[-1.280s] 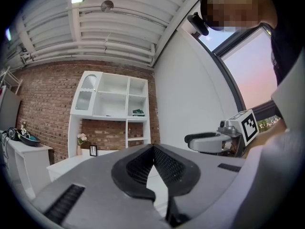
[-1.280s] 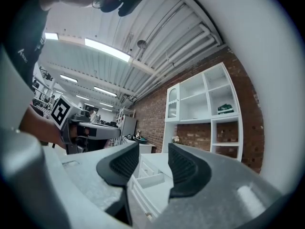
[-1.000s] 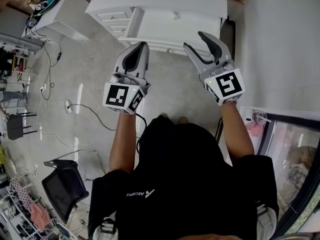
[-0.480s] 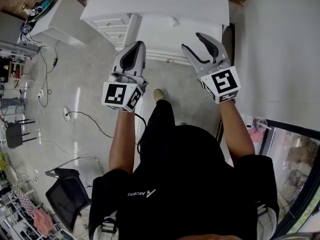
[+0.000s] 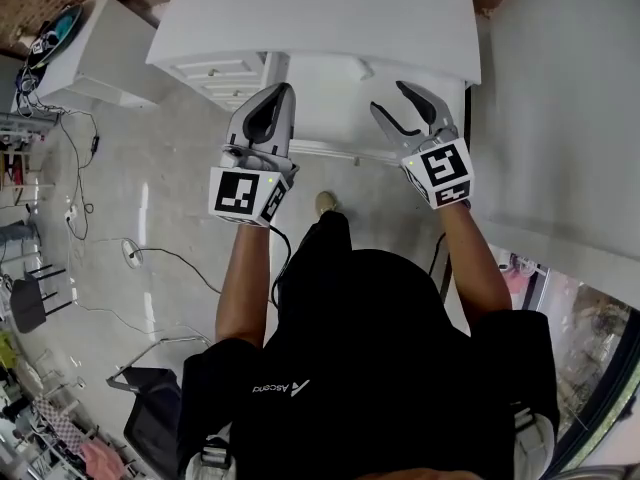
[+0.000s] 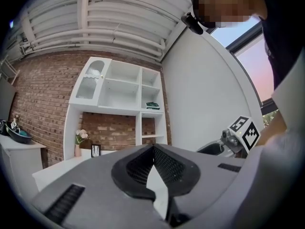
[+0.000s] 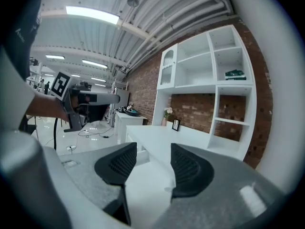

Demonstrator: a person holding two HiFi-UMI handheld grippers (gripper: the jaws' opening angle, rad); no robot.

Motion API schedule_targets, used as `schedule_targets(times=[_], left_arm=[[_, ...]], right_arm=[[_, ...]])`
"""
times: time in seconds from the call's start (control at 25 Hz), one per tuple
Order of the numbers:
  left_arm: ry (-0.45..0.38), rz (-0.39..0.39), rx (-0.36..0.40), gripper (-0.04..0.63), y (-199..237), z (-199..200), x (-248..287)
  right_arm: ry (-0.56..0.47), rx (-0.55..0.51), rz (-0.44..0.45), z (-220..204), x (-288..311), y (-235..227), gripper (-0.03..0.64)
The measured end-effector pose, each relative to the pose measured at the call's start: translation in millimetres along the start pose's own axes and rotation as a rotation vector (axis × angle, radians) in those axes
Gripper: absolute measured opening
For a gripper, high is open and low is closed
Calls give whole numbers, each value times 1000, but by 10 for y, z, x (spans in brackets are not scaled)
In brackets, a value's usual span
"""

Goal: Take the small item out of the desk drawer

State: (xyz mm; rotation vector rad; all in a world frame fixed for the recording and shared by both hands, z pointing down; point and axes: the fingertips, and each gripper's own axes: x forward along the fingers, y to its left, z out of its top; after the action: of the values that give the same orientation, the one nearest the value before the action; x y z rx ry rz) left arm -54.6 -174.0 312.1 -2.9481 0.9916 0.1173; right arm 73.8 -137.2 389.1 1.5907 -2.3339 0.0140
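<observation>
Two grippers are up in front of your black shirt [image 5: 370,368], one in each bare forearm's grip, marker cubes facing the head camera. Your left gripper [image 5: 278,93] has its jaws shut tip to tip, with nothing between them; its own view [image 6: 153,148] shows the dark ribbed pads meeting at a point. Your right gripper [image 5: 390,100] has its jaws well apart and empty, and in its view [image 7: 153,156] only the white table shows through the gap. The two grippers are level with each other and apart, neither touching anything.

Below them, one shoe [image 5: 325,202] is planted on the pale floor [image 5: 170,168], where a black cable [image 5: 170,258] trails off to your left near a dark chair [image 5: 150,438].

Just ahead stands the white table [image 5: 320,18], its near edge beyond both grippers' tips. Its stack of drawers [image 5: 225,68] sits at the left end and looks shut. The small item cannot be seen in any view.

Farther off, a white shelf unit [image 6: 119,89] stands against a brick wall [image 6: 43,89], with a low white cabinet [image 5: 100,58] to the left of the table.
</observation>
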Motion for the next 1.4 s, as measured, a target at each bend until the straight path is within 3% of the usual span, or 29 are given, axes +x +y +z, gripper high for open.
schedule_targets(times=[0.28, 0.56, 0.88, 1.4], left_arm=[[23, -37, -51, -2, 719, -271, 341], [76, -25, -92, -2, 1159, -604, 622], [120, -26, -103, -2, 1373, -1019, 860], [182, 27, -153, -2, 1653, -1331, 1016]], right_arm=[[184, 39, -23, -577, 884, -142, 212], [348, 113, -32, -1260, 1470, -349, 212], [496, 170, -28, -2180, 1996, -532, 212], [615, 192, -15, -2817, 2602, -686, 232]])
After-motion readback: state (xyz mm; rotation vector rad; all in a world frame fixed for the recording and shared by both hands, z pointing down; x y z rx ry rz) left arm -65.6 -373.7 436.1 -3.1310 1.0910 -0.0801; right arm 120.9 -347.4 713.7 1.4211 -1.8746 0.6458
